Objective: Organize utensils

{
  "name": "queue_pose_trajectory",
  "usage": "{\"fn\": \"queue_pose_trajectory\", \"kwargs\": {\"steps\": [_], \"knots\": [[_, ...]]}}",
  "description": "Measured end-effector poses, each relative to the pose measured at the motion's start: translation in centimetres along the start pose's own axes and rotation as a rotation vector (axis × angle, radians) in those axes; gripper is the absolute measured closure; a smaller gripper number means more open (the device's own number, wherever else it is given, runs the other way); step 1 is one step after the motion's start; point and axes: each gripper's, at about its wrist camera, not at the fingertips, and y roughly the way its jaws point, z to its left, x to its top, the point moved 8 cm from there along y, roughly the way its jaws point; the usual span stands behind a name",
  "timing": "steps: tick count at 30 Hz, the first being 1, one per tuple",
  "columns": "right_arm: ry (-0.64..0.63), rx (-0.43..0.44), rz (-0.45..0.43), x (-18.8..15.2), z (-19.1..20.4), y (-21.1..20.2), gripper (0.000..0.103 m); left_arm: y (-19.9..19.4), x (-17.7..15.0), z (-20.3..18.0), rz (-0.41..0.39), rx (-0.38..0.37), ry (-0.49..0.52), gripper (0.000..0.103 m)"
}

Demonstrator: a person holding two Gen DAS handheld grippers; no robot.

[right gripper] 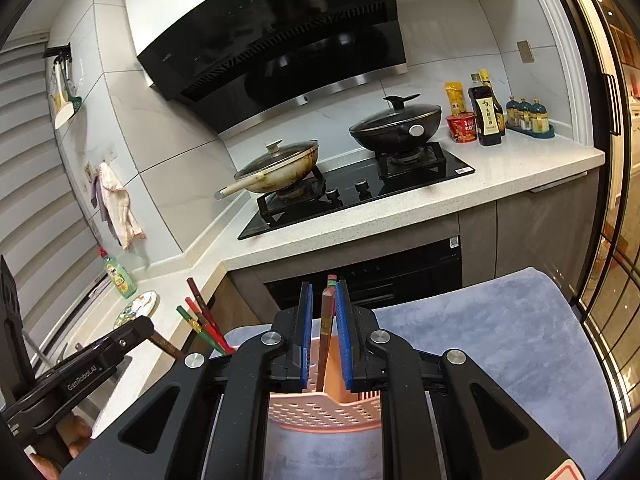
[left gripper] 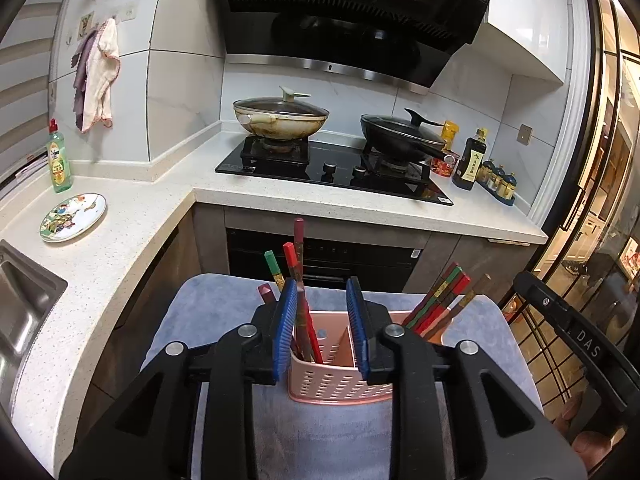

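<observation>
A: Please start from the left side. What do you see in the left wrist view?

B: On the white counter (left gripper: 132, 240) there is a green dish soap bottle (left gripper: 59, 160) and a painted plate (left gripper: 73, 217), near the steel sink (left gripper: 24, 300). Further right, on the black gas hob (left gripper: 336, 172), stand a cream wok (left gripper: 280, 118) with glass lid and a black wok (left gripper: 404, 136).

A: And the task things?

B: The pink perforated chopstick holder (left gripper: 336, 376) stands on a blue-grey cloth (left gripper: 216, 304). The left gripper (left gripper: 322, 328) has its blue fingers (left gripper: 285, 332) spread wide above the holder's left compartment, grasping nothing. Several chopsticks (left gripper: 308, 320) stand in this compartment, leaning against the left finger. A second bundle of chopsticks (left gripper: 438, 304) leans out at the holder's right side, but I cannot tell in which compartment it sits.

A: Now the right wrist view.

B: The left gripper's body is at the far left. The right gripper (right gripper: 323, 332) has its fingers slightly apart, with one brown chopstick (right gripper: 326, 336) upright between them. I cannot tell if the pads really press it. Its lower end goes into the holder, just beside the middle divider (right gripper: 334, 380).
</observation>
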Motion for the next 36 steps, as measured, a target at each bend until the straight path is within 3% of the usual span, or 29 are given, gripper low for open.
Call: {"fn": "queue_pose_trajectory", "kwargs": {"steps": [12,23,26,31,36], "knots": [[-0.091,0.019,0.022,-2.5,2.5,-3.9,0.089,-3.9,-1.3,-0.8,-0.033,0.003,0.031,0.064],[-0.180,-0.042,0.081,-6.0,3.4,-6.9,0.089,-7.2,-4.6,-0.5,-0.016,0.037,0.050,0.050],[-0.183,-0.050,0.094,-7.0,3.4,-7.7,0.075,-7.7,-5.9,-0.2,-0.003,0.054,0.052,0.046],[-0.200,-0.082,0.124,-8.4,3.3,-8.5,0.073,-8.1,-7.8,0.1,0.033,0.088,0.059,0.044],[-0.177,-0.087,0.146,-10.2,2.7,-9.4,0.059,-8.7,-9.6,0.6,0.061,0.126,0.054,0.036]]}}
